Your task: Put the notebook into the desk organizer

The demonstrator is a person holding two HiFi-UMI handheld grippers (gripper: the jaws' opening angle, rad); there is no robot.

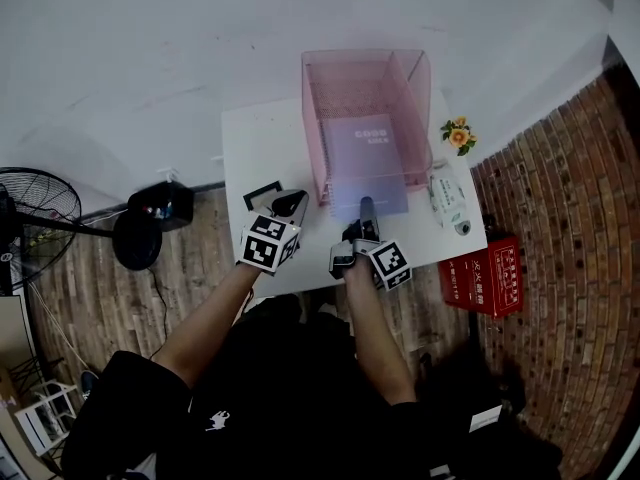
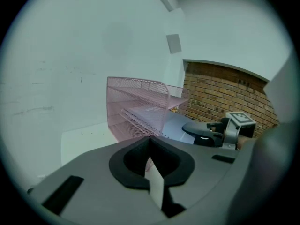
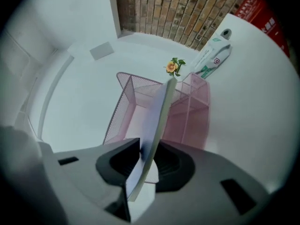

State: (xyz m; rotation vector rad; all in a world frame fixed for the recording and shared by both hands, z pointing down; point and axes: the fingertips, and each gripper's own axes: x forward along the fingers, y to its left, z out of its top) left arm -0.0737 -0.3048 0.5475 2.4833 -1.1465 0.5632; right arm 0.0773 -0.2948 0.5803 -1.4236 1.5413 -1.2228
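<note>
A white table [image 1: 260, 138] stands against a pale wall, with a pink mesh desk organizer [image 1: 314, 118] on its far part. Left of the organizer the floor is wooden planks, where a standing fan [image 1: 35, 218] and a dark object sit; right of it is brickwork, with a red box [image 1: 482, 273] on the floor. A small yellow flower [image 1: 458, 135] and a white-and-green tube [image 1: 447, 201] lie on the table just right of the organizer. The lavender notebook [image 1: 366, 163] lies flat in the organizer's bottom tray, its near end sticking out of the open front. That end runs edge-on between the jaws of the right gripper [image 1: 365, 208], which stand a little apart, with a gap showing beside the cover. The left gripper [image 1: 292, 204] hovers near the organizer's front left corner, jaws closed together on nothing.
</note>
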